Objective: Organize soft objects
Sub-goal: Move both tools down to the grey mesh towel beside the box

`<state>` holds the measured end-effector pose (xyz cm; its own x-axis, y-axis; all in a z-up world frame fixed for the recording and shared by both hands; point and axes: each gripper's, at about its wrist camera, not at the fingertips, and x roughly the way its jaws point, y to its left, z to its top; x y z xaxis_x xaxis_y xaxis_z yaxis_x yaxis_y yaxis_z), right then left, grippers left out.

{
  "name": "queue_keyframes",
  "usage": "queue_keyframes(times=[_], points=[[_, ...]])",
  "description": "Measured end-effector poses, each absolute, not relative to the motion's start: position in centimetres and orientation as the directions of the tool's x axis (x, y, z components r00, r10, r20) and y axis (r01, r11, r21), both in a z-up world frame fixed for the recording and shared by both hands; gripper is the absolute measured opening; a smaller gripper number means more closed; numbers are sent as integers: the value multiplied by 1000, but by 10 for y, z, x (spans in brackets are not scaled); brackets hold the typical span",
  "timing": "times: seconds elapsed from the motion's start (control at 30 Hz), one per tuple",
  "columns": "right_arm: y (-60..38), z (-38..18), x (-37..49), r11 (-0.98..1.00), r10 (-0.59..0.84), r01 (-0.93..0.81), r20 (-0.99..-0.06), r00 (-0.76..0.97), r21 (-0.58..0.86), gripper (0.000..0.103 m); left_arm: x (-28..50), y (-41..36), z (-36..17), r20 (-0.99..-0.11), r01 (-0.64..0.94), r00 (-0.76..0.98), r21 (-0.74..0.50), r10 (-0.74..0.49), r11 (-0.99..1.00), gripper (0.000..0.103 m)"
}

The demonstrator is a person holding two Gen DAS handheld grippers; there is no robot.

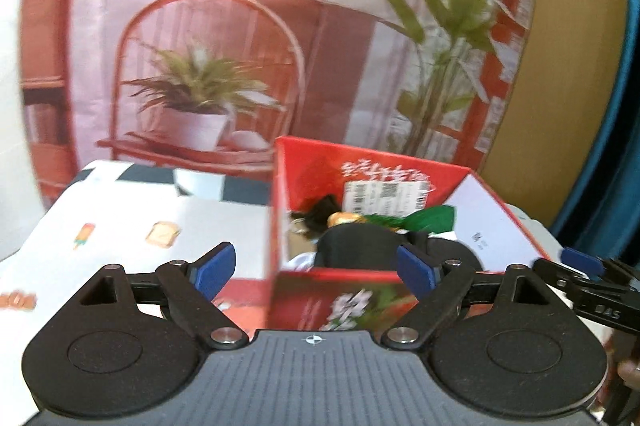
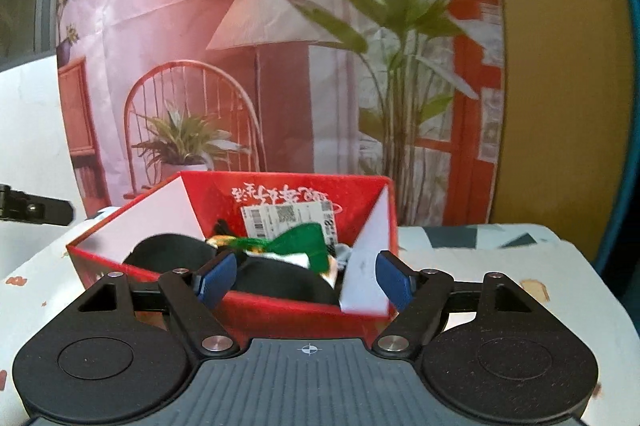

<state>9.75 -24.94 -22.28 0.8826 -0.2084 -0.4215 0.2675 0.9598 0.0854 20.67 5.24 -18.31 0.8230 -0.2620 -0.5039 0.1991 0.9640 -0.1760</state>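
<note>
A red cardboard box [image 1: 372, 170] stands on the table, also in the right wrist view [image 2: 280, 310]. Inside lie soft items: a black soft piece [image 1: 356, 246] [image 2: 280, 278], a green cloth piece [image 1: 428, 218] [image 2: 300, 242] and a small gold-brown bit [image 1: 342, 218]. My left gripper [image 1: 316, 268] is open and empty, just before the box's near left corner. My right gripper [image 2: 306, 278] is open and empty, at the box's near wall. The right gripper's tip shows at the right edge of the left wrist view [image 1: 580, 266].
The table has a white cloth with small food prints [image 1: 160, 234] and black patches [image 2: 452, 238]. A printed backdrop with a chair, potted plant and lamp [image 1: 208, 86] hangs behind. A yellow wall and blue edge [image 2: 560, 66] lie to the right.
</note>
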Motion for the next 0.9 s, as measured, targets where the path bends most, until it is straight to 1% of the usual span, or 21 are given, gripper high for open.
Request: queue_keyframes(times=[0.13, 0.3, 0.4, 0.5, 0.6, 0.77, 0.9], points=[[-252, -241, 79, 950, -217, 291, -433, 875, 113, 74, 199, 57, -200, -520, 171, 820, -176, -239, 969, 89], [-256, -267, 70, 935, -216, 324, -498, 840, 142, 74, 200, 58, -229, -558, 143, 795, -209, -238, 967, 89], [-253, -283, 71, 936, -206, 325, -536, 819, 136, 73, 201, 56, -246, -576, 133, 781, -221, -239, 966, 88], [-251, -298, 73, 935, -191, 325, -571, 799, 141, 70, 199, 53, -263, -596, 141, 765, -214, -243, 967, 85], [-250, -308, 78, 936, -182, 323, -592, 785, 141, 68, 202, 53, -275, -612, 141, 747, -234, -259, 962, 83], [-247, -320, 85, 940, -165, 313, -625, 763, 134, 63, 206, 49, -287, -623, 148, 739, -221, -256, 964, 82], [-253, -326, 84, 933, -152, 322, -638, 755, 158, 62, 206, 49, -298, -632, 155, 726, -234, -271, 960, 80]])
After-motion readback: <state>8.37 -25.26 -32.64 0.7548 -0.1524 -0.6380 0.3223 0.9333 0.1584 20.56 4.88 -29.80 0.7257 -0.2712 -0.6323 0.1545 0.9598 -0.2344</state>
